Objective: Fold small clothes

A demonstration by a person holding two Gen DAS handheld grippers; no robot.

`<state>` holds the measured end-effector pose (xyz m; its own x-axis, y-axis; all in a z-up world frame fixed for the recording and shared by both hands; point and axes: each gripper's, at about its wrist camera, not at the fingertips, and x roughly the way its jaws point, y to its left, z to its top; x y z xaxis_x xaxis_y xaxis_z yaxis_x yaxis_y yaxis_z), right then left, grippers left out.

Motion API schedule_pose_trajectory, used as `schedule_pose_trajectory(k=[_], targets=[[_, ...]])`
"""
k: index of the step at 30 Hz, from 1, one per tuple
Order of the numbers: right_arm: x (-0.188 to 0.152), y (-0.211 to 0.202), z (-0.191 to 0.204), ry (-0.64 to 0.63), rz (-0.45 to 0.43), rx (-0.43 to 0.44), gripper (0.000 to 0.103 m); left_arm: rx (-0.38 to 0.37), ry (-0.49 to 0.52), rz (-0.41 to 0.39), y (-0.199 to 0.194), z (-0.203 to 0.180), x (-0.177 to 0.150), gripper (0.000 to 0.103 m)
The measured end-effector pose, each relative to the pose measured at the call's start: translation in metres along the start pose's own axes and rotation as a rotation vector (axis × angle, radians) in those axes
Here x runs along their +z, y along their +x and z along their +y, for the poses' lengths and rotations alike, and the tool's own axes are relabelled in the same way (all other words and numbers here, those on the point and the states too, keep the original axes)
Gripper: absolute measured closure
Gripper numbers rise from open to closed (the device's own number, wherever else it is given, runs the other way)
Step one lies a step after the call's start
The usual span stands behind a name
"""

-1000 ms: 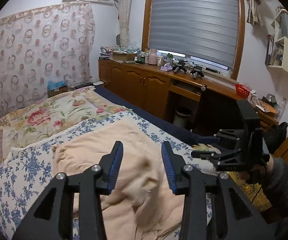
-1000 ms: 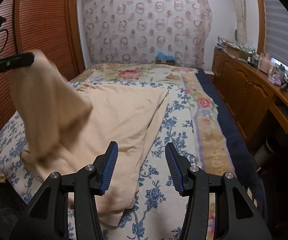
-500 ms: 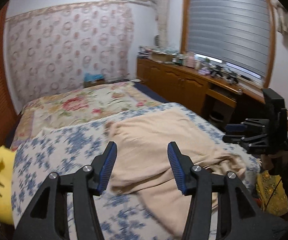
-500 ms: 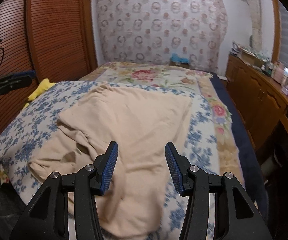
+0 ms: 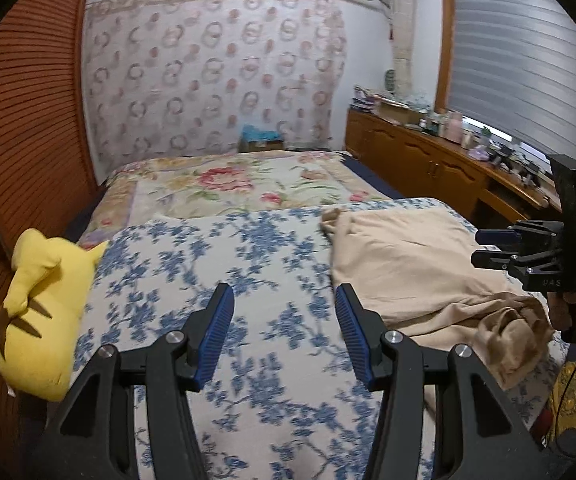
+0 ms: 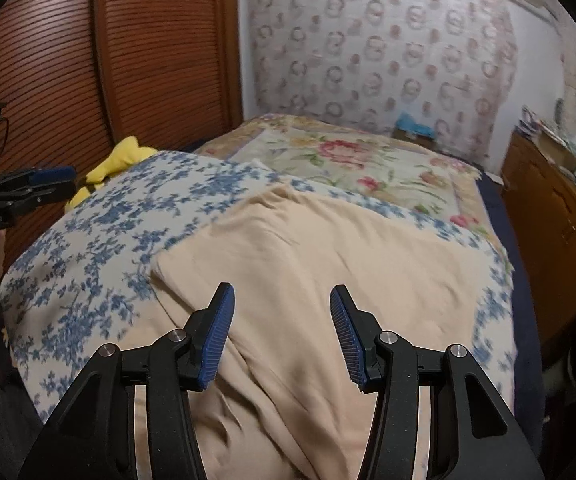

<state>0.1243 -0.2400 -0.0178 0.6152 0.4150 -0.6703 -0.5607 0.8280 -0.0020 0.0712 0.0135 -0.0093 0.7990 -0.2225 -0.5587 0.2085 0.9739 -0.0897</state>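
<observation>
Hovering just above the near end of the beige garment [image 6: 328, 272], the right claw [image 6: 280, 336] stands with its blue-padded jaws spread wide and nothing between them; cloth fills the gap below it in the right wrist view, rumpled into soft ridges closest to the camera and lying flatter farther up the bed. The left claw [image 5: 284, 336] is equally wide open and empty, but it hangs over bare blue-flowered bedspread [image 5: 216, 264], with the garment lying off to its right, its nearest edge just beside the right-hand finger. The right claw is therefore plainly the nearer of the two, and any grab by the left would probably need a sideways shift toward the cloth first. The garment's long axis appears to run from the foot of the bed toward the headboard wall, a bunched, darker fold sitting at the near right corner by the other hand's claw and a small crumpled tip at the far end. To the left, a yellow plush toy [image 5: 44, 312] rests at the bed's edge against the slatted wooden wardrobe [image 6: 88, 60]. Beyond the garment lies a pink-flowered quilt [image 6: 352, 164], then a patterned cloth hung on the far wall. No basket or box for finished clothes shows in either view; the garment lies loose on the bed, not yet folded neatly.
</observation>
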Motion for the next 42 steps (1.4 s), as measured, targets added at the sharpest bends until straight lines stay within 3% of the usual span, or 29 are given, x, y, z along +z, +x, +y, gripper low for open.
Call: schedule_pose_trajectory(k=[10, 12, 15, 22, 27, 31, 32, 33, 36, 38, 42], targets=[[0.031, 0.061, 0.044, -0.083, 0.076, 0.104, 0.052, 0.032, -0.024, 0.012, -0.001, 0.018, -0.011, 0.051], [0.033, 0.071, 0.051, -0.093, 0.096, 0.135, 0.052, 0.033, -0.029, 0.012, -0.001, 0.021, -0.012, 0.051], [0.034, 0.087, 0.063, -0.099, 0.12, 0.154, 0.044, 0.036, -0.039, 0.013, -0.002, 0.025, -0.015, 0.051], [0.028, 0.11, 0.088, -0.162, 0.186, 0.209, 0.043, 0.05, -0.046, 0.016, -0.005, 0.033, -0.02, 0.051], [0.018, 0.126, 0.098, -0.217, 0.253, 0.192, 0.043, 0.043, -0.047, 0.018, -0.005, 0.034, -0.02, 0.051], [0.016, 0.126, 0.099, -0.227, 0.241, 0.184, 0.043, 0.033, -0.038, 0.022, -0.003, 0.03, -0.02, 0.051], [0.016, 0.127, 0.1, -0.234, 0.239, 0.179, 0.044, 0.032, -0.036, 0.022, -0.003, 0.028, -0.021, 0.051], [0.015, 0.126, 0.101, -0.248, 0.231, 0.161, 0.053, 0.03, -0.033, 0.023, -0.002, 0.027, -0.021, 0.051], [0.015, 0.126, 0.099, -0.248, 0.228, 0.159, 0.092, 0.021, -0.032, 0.025, -0.001, 0.023, -0.021, 0.051], [0.017, 0.124, 0.096, -0.245, 0.224, 0.14, 0.097, 0.012, -0.031, 0.028, 0.0, 0.02, -0.022, 0.051], [0.035, 0.089, 0.068, -0.164, 0.086, 0.069, 0.097, -0.012, -0.022, 0.037, 0.003, 0.013, -0.024, 0.051]])
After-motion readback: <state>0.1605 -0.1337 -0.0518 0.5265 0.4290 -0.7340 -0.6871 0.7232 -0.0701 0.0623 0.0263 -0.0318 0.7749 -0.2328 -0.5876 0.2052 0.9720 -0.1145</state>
